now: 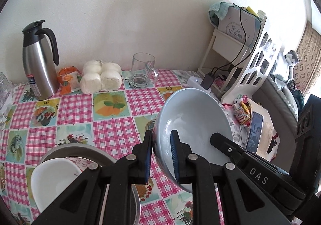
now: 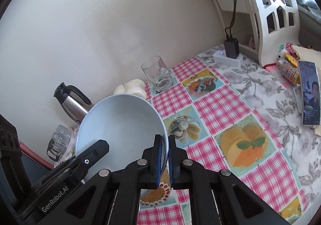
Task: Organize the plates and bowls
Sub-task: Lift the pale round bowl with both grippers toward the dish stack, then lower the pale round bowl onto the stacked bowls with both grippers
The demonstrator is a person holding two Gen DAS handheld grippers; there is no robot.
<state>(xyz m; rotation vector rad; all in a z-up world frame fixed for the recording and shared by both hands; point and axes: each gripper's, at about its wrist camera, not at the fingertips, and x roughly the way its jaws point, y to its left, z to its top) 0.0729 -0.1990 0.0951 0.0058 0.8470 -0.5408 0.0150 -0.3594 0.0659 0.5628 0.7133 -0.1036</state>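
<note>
- We are pinching the rim of the pale blue bowl [image 1: 192, 130] with the left tongs [image 1: 161, 156], one blue pad outside the wall and one inside, the jaws drawn narrow on it.
- We are gripping the same bowl [image 2: 120, 126] with the right tongs [image 2: 164, 157] on its opposite edge, the rim sitting between the two pads.
- The bowl is hanging tilted between both tongs, above the counter [image 1: 112, 130], its opening turned toward the cameras; we are seeing nothing inside it.
- Just left of the left tongs, a white bowl [image 1: 54, 180] is resting in a patterned plate [image 1: 77, 161], both stacked in a grey metal pan [image 1: 80, 149]; the white bowl is looking empty.
- Farther back, a glass mug [image 1: 142, 71] is standing upright near the wall, holding nothing we can make out.
- Beside it a bag of white buns [image 1: 101, 76] is lying on the checked cloth, with an orange packet [image 1: 68, 79] touching its left side.
- A steel thermos jug [image 1: 39, 60] is standing upright at the far left, lid on.
- At the left edge of the right wrist view, clear glass cups [image 2: 58, 140] are lying beyond the bowl.
- To the right, a phone [image 2: 309, 92] is propped up with its screen lit, near a white power strip [image 2: 227, 58] with a black charger [image 2: 231, 48] plugged in.
</note>
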